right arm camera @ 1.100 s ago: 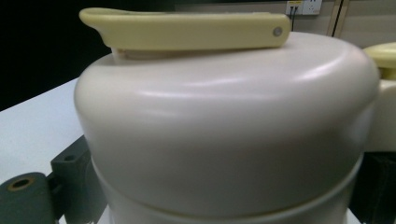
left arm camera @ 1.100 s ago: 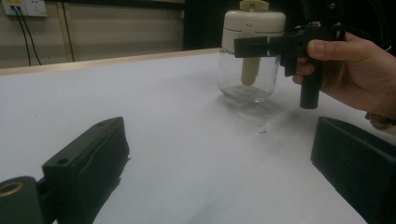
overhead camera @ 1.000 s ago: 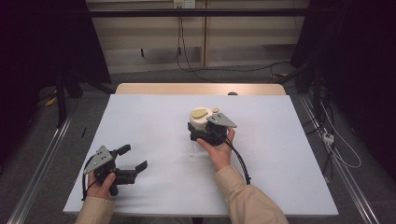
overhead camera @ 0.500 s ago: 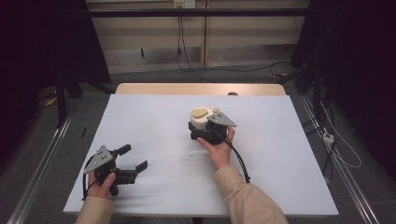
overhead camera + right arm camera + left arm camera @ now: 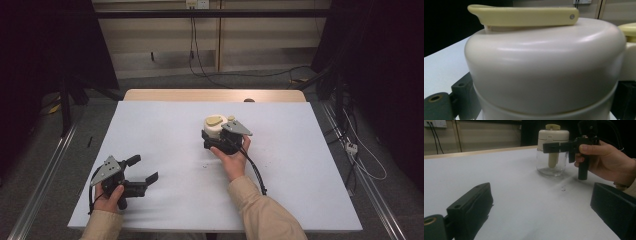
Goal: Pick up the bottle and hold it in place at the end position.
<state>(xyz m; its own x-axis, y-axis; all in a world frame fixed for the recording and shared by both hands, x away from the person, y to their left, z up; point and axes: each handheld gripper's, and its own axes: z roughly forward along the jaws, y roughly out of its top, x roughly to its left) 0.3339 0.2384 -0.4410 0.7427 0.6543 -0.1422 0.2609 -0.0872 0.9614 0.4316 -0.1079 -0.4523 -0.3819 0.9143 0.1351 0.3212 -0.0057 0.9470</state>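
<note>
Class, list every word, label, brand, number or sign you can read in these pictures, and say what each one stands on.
None can be read.
Glass jar with cream lid: no print shows on it.
Right gripper clamping the lid, and left gripper: plain black, no marking visible.
White table: blank.

A: Dim room, light falling from above onto the white table [image 5: 165,130]; the surroundings are black.

B: Soft glare on the cream lid [image 5: 544,65], close and blurred; the left gripper view is grainy.
</note>
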